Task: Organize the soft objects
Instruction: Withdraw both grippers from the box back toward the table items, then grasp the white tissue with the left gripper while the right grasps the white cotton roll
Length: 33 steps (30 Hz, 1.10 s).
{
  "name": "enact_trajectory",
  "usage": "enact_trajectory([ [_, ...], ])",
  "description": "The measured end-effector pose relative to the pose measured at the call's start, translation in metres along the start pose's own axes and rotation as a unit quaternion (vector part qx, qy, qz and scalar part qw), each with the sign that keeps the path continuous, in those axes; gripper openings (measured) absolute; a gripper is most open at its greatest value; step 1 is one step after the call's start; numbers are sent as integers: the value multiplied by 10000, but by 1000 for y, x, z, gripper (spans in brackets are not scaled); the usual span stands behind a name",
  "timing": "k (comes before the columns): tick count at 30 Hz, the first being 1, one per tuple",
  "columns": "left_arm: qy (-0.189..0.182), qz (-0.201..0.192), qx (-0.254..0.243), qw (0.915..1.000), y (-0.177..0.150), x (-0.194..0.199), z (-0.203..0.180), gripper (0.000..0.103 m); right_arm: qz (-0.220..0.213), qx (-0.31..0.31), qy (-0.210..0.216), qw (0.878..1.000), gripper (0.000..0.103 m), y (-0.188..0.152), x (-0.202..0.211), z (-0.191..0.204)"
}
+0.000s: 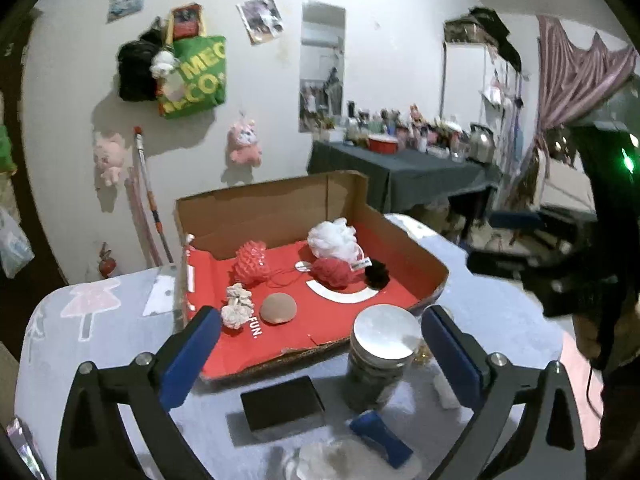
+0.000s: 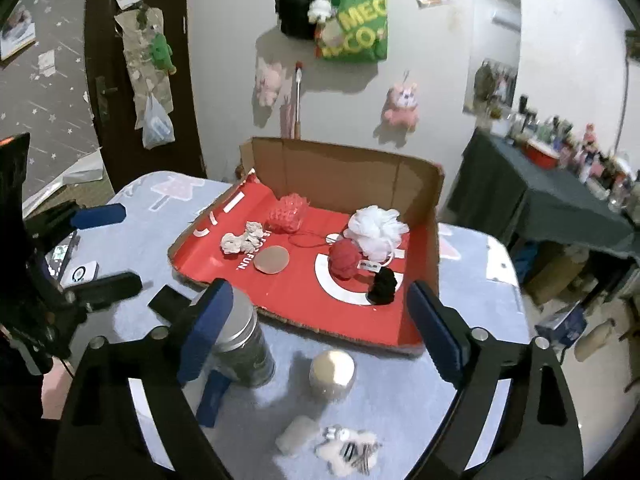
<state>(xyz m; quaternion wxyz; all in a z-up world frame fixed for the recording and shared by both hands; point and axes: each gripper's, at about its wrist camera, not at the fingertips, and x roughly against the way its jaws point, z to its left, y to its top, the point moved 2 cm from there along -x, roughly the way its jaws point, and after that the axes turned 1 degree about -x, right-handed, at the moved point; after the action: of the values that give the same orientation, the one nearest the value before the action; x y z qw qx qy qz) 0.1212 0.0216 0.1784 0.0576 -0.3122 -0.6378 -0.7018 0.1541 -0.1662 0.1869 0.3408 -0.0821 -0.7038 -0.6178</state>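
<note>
I see the cardboard box [image 1: 276, 204] lying open on the table [image 1: 100, 344], its red-printed floor facing up and brown flaps standing along the far and right sides. All the soft things I can count sit inside it: a white mesh bath pouf [image 1: 333, 239] at the far right, a red yarn ball [image 1: 331, 273] just in front of it and touching it, a small black pompom [image 1: 377, 273] right of the yarn, a coral knitted piece [image 1: 251, 262] toward the far left, a crumpled whitish scrunchie [image 1: 237, 305] near the left edge, and a round tan sponge pad [image 1: 278, 308] just beside that.

My left gripper [image 1: 320, 344] hangs over the near table with its blue pads spread wide and nothing between them; the right gripper [image 2: 320, 328] is likewise spread wide and empty.

Outside the box, on the near side, stand a jar with a silver lid [image 1: 385, 332] (contents too dark to tell), a black block [image 1: 282, 408], a cream round container [image 2: 332, 372], and a fuzzy white toy [image 2: 348, 452] at the near edge.
</note>
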Motion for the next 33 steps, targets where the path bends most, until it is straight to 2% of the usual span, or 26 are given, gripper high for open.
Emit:
enact_trajectory([
  [5,164,-339,124,9992,-9,35,-5,102,-318,4,-182,9993,89,-22,32,13],
  [11,459,-480,81,9978,-27,59,-15,103,-527,-47,-371,9979,89,-44,56,22],
  [13,455,-482,122,9977,-38,61,-20,103,-540,-164,-387,9977,90,-52,56,21],
  [23,454,-179,392,9980,-101,27,-28,103,-636,-240,-1025,9924,90,-118,34,35],
  [29,346,352,620,9969,-131,-11,-21,103,-394,-346,-1036,9932,90,-148,0,37],
  [33,450,588,635,9952,-143,-29,-17,103,-179,-470,-958,9941,90,-161,-22,36],
])
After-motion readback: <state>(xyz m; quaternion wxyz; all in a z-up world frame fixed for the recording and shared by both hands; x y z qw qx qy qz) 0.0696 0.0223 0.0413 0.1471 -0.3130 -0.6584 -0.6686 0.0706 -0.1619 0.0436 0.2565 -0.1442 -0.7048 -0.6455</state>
